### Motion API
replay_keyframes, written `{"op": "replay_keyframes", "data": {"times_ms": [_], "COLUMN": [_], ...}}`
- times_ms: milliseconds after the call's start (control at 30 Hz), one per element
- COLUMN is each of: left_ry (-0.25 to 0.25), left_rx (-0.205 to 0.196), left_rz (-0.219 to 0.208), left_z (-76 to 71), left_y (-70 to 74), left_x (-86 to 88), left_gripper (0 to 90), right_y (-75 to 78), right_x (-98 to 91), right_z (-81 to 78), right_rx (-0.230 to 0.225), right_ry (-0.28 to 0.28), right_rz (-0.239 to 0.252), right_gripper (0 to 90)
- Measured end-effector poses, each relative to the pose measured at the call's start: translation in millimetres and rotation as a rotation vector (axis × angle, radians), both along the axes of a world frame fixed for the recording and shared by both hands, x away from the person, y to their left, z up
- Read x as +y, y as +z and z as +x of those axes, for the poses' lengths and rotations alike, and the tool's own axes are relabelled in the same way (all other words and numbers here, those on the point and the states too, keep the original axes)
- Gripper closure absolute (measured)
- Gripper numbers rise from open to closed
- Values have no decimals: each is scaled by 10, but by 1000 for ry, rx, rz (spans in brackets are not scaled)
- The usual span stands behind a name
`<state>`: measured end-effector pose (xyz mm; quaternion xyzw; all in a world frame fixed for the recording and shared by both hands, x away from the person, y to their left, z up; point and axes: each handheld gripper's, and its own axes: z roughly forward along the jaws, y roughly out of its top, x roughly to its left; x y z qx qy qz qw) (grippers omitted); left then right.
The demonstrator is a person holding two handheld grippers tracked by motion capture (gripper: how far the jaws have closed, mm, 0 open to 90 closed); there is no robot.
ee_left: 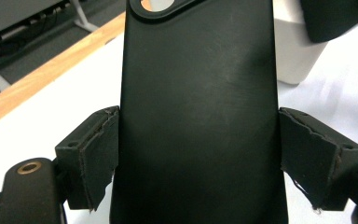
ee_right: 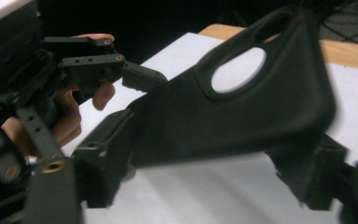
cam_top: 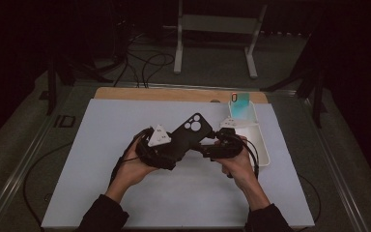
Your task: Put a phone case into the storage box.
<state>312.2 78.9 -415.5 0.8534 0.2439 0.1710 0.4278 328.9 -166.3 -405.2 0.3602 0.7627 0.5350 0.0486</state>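
A black phone case [cam_top: 186,135] with a cut-out for the cameras is held up over the white table top, its camera end pointing away. My left gripper [cam_top: 174,146] is shut on it. In the left gripper view the case [ee_left: 196,116] stands upright between the jaws, and both pads [ee_left: 98,154] press on its long sides. My right gripper [cam_top: 201,146] comes in from the right. In the right gripper view the case [ee_right: 242,107] lies across the gripper [ee_right: 205,172], whose jaws stand wide apart. The blur hides any press.
A white tray [cam_top: 263,154] stands at the right of the white table top [cam_top: 125,193]. A teal card-like item [cam_top: 240,104] leans at the tray's far end. A wooden strip [cam_top: 174,94] runs along the far edge. A white stand [cam_top: 217,24] and cables are on the floor beyond.
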Motion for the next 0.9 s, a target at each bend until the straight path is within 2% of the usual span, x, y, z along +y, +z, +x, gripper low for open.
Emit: {"op": "replay_keyframes", "data": {"times_ms": [133,367,567,600,900], "left_ry": [0,4,2,-6,6], "left_rx": [-4,-12,-10,2,4], "left_rz": [-19,-35,-35,-37,8], "left_z": [-13,-28,-36,-32,-37], "left_y": [-1,-6,-48,-53,-81], "left_x": [-43,-77,-109,-114,-170], "left_gripper": [171,170,170,170,160], "right_y": [-8,-26,-34,-35,-38], "right_x": [46,68,96,99,169], "right_z": [25,53,56,57,28], "right_rx": [32,81,99,99,90], "right_ry": [-2,6,25,28,49], "right_rz": [9,74,113,122,118], "right_gripper": [386,560,711,742,851]}}
